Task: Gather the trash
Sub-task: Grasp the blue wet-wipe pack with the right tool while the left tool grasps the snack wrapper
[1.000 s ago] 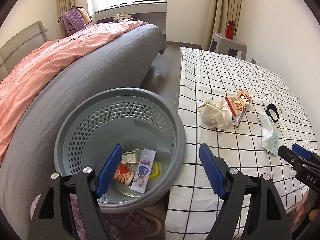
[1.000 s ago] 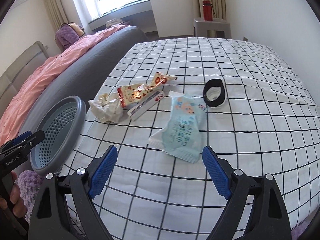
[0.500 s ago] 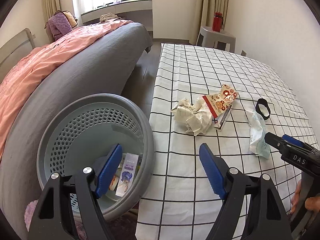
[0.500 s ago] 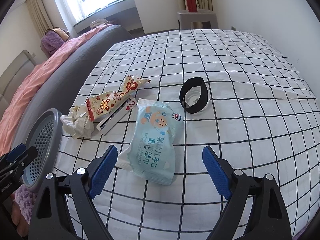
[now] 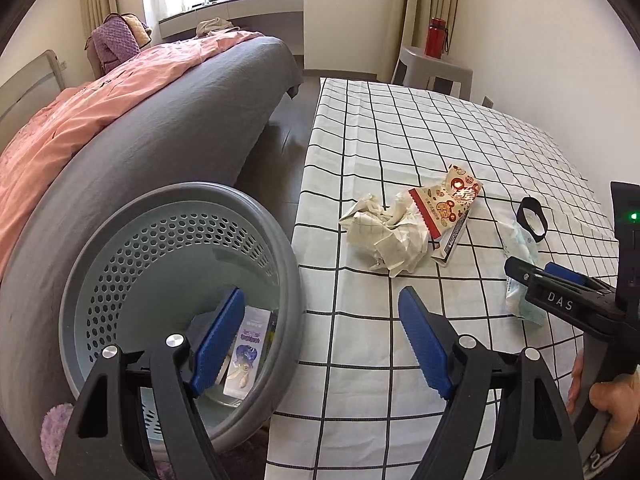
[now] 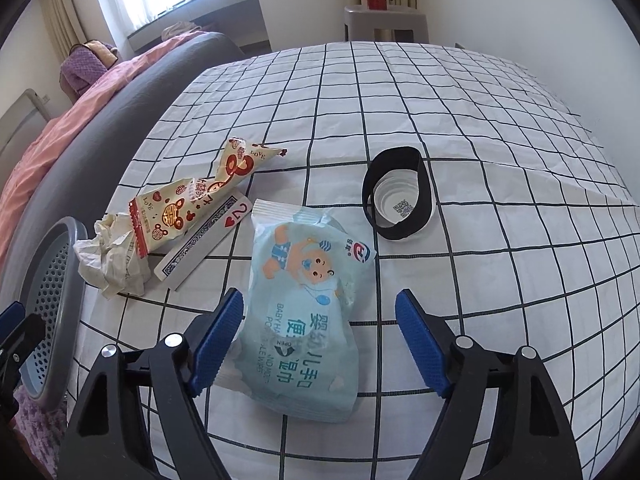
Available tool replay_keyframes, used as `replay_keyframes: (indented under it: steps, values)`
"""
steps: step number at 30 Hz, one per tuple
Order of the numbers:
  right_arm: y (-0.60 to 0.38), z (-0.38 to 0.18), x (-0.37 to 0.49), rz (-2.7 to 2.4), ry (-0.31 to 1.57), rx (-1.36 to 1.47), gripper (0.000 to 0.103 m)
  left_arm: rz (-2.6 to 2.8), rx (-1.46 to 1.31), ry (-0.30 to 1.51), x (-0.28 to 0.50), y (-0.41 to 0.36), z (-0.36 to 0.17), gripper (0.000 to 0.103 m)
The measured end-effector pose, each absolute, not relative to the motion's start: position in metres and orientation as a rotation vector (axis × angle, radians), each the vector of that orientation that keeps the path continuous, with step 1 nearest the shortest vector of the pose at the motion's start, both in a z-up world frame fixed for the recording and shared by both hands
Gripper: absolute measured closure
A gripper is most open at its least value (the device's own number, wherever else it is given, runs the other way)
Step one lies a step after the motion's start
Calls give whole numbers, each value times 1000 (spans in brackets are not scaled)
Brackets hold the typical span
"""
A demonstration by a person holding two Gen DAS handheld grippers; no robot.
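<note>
A: Trash in the left view? The left claw (image 5: 322,336) gapes empty between basket (image 5: 288,264) and bench (image 5: 360,400), handy for drops.

B: Right view: wipes pack (image 6: 308,312) lies on the bench between the right claw (image 6: 319,338), whose jaws have just been narrowing, not yet pinching.

Black grippers (image 6: 316,340), blue ribbed pads (image 5: 218,336), silver screws; "DAS" marking, perhaps a label

Bare cloth (image 6: 500,128) beyond (wide); wrappers (image 6: 192,200) crowd basket (image 6: 74,236) side.
</note>
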State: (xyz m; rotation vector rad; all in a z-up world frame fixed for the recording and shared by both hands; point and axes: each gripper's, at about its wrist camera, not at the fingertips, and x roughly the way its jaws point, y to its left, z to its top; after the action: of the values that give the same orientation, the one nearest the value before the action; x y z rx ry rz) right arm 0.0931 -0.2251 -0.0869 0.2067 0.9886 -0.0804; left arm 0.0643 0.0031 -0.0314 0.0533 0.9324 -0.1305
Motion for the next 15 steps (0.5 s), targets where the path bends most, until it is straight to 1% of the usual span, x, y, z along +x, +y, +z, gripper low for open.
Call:
replay_keyframes:
  steps: [1, 2, 3, 4, 15]
  values:
    - [-225, -88, 93, -80, 993, 204, 32, -134, 49, 933, 65, 3, -31, 27]
    - [-225, -89, 93, -81, 996, 203, 39, -137, 46, 933, 65, 2, -31, 27]
    - [-225, -89, 92, -81, 998, 204, 43, -140, 45, 932, 66, 1, -31, 27]
    - [-226, -89, 91, -85, 995, 200, 49, -143, 46, 932, 66, 0, -31, 27]
    - [-244, -75, 71, -57, 955, 243, 51, -240, 49, 950, 83, -28, -27, 27]
